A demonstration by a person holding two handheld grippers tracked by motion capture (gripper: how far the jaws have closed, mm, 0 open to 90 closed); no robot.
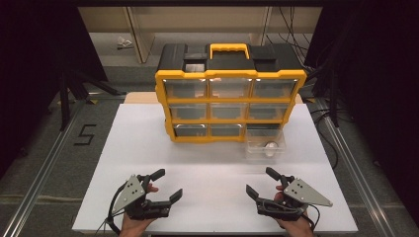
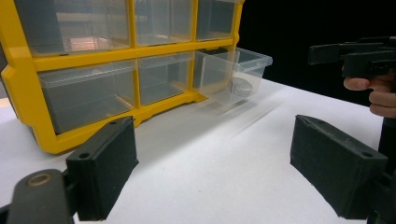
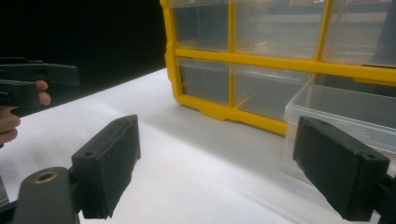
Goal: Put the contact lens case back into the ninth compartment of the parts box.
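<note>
High view, and both tools sit low at the near edge of the white table (image 1: 148, 148). The left gripper (image 1: 170, 183) is held in a hand (image 1: 132, 224) at the bottom left, its jaws spread wide with nothing between them, aimed inward and toward the cabinet. The right gripper (image 1: 260, 181) mirrors it at the bottom right, jaws wide as well, nothing in them, the person's other hand (image 1: 296, 227) underneath. The two are well apart, with bare table between them.

Out ahead of the right gripper is the clear drawer (image 1: 265, 143), pulled out of the bottom-right slot of the yellow and black drawer cabinet (image 1: 230, 101) and resting on the table, its back end at the slot. A small round pale thing (image 1: 269, 147) lies inside it, too small to make out.

From the left gripper view, the drawer (image 2: 233, 77) sticks out from the cabinet's front with that round piece (image 2: 240, 87) against its bottom. The right gripper view puts the drawer (image 3: 345, 112) just beyond its right-hand pad, not touching.

The cabinet has a yellow handle (image 1: 229, 49) on top.
</note>
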